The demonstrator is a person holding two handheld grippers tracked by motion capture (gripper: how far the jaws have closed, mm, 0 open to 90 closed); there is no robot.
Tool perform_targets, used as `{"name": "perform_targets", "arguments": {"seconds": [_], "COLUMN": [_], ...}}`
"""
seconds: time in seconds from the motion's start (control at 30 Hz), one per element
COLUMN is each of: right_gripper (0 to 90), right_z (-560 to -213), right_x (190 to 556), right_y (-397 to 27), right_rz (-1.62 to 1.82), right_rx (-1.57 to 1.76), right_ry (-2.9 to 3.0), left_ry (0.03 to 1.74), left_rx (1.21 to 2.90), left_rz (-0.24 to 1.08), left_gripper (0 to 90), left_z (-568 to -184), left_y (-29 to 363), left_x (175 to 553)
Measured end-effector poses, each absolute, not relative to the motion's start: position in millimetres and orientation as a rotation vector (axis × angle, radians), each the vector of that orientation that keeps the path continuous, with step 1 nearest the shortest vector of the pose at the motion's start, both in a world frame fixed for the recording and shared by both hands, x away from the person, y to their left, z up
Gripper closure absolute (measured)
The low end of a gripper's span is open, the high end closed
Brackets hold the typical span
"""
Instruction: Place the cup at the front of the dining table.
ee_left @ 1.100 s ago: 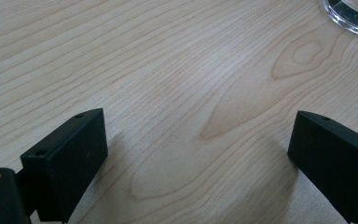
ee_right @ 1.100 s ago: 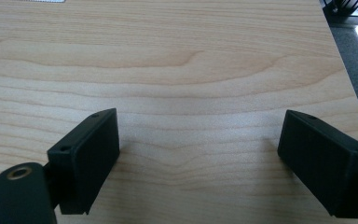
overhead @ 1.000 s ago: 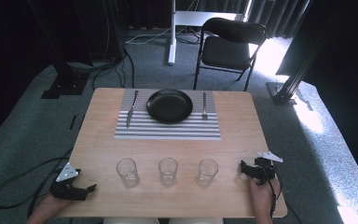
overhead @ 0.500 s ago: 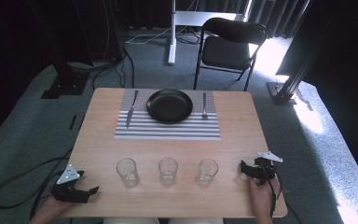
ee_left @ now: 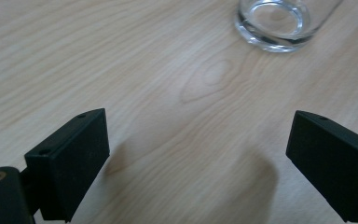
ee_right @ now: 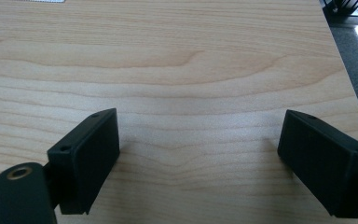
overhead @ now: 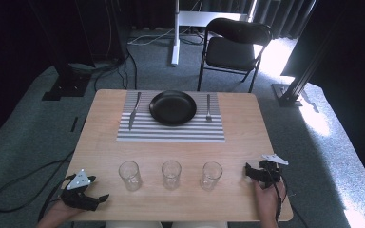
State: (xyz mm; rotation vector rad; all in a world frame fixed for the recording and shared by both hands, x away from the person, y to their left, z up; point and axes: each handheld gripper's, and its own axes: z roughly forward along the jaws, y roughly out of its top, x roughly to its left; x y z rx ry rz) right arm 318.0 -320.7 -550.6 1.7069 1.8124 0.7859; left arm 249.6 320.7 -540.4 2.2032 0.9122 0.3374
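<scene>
Facing you on the surface are three empty glasses and one bare black plate; both grippers' jaws gape wide, holding nothing.

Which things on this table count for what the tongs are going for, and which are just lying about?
In hand:
- left tongs, open, aimed at the left glass
- middle glass and right glass, same row
- right tongs, open, beside the right glass

Lying about, probably:
- black plate
- knife
- fork
- striped mat
- chair behind the table
</scene>
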Motion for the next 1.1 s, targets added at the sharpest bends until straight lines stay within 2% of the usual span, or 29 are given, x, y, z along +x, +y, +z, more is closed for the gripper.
{"name": "perform_targets", "arguments": {"seconds": [0.6,0.83,1.1], "right_gripper": [12.1,12.1,12.2], "right_z": [-551,-551,-551], "right_x": [318,318,318], "right_y": [-321,-321,-321], "right_rz": [0.786,0.786,0.786], "right_rx": [1.707,1.707,1.707], "right_ry": [1.812,1.812,1.812], "left_ry": [0.842,0.800,0.786], "left_rx": [2.159,2.129,2.108], "left_rz": [0.269,0.310,0.282], "left_gripper": [8.9,9.0,9.0], "left_z": [-533,-529,-527], "left_y": [296,285,279], "left_x": [250,250,250]}}
